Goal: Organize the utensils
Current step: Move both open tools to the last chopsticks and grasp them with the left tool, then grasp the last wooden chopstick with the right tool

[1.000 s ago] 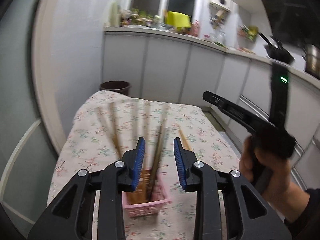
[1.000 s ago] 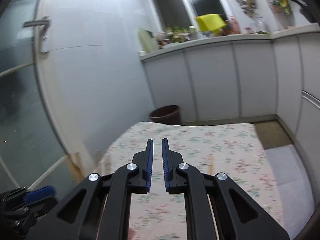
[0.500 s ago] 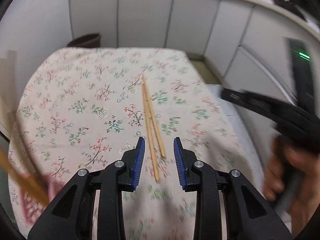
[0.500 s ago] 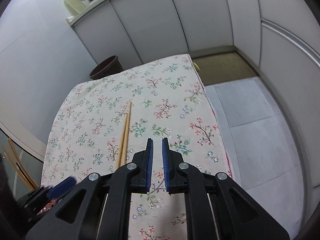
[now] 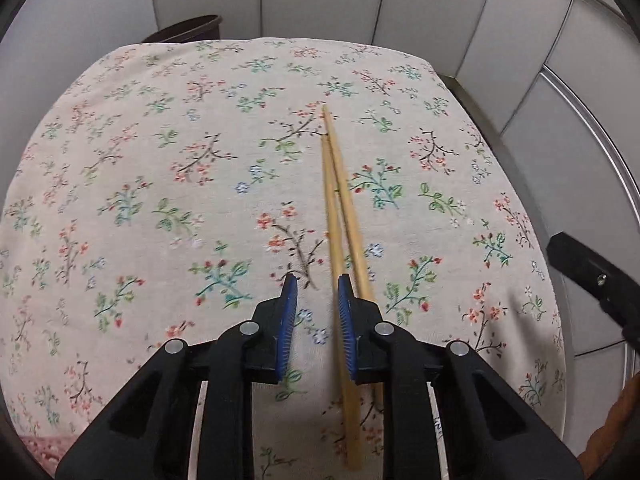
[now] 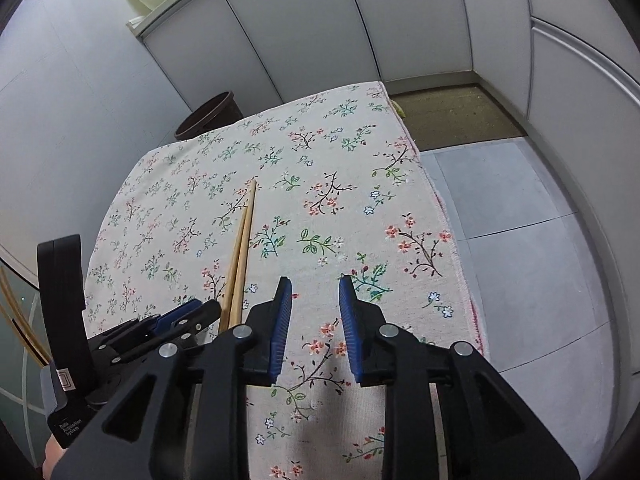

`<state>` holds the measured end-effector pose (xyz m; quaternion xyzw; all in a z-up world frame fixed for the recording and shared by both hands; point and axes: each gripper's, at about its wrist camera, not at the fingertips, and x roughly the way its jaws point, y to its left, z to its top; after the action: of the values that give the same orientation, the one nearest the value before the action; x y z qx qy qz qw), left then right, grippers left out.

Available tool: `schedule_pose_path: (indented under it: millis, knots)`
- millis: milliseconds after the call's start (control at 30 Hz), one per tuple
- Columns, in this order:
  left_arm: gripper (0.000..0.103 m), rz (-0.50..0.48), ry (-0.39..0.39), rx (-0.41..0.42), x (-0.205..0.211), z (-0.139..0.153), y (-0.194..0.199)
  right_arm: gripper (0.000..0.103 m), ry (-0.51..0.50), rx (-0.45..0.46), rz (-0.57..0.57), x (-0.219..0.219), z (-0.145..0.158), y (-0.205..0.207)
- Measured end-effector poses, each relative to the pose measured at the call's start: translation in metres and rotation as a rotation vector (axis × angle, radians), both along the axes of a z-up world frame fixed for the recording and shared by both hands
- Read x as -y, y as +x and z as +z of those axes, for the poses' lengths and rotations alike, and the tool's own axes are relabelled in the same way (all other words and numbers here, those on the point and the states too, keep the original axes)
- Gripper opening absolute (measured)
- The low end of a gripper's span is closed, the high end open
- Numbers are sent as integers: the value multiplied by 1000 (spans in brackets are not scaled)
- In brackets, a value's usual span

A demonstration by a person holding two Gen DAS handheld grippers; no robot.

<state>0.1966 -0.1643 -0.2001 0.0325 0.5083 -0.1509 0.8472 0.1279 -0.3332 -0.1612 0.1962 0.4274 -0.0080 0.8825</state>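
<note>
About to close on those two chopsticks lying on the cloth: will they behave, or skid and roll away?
The chopsticks look like thin, stiff wood, so probably light with no flex. They are narrow and smooth-looking, so one may slip out or roll off the other as the left gripper closes. The tablecloth is soft fabric, likely damping any skid.

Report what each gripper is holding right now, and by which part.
Nothing is held. The left gripper is open over the chopsticks, which lie on the floral tablecloth. The right gripper is open with only cloth between its fingers.
</note>
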Motion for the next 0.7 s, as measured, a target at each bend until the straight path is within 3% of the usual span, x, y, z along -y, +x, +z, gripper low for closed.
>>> schedule_pose_path:
  millis: [333, 400, 567, 700]
  knots:
    - [18, -40, 13, -24, 13, -13, 9, 25, -13, -14, 5, -12, -8, 10]
    - [8, -45, 20, -22, 14, -13, 11, 25, -25, -20, 11, -13, -11, 12]
    - [6, -30, -50, -53, -5, -6, -8, 25, -48, -28, 15, -16, -14, 20]
    - [7, -82, -148, 3, -25, 28, -58, 25, -36, -43, 34, -25, -19, 33]
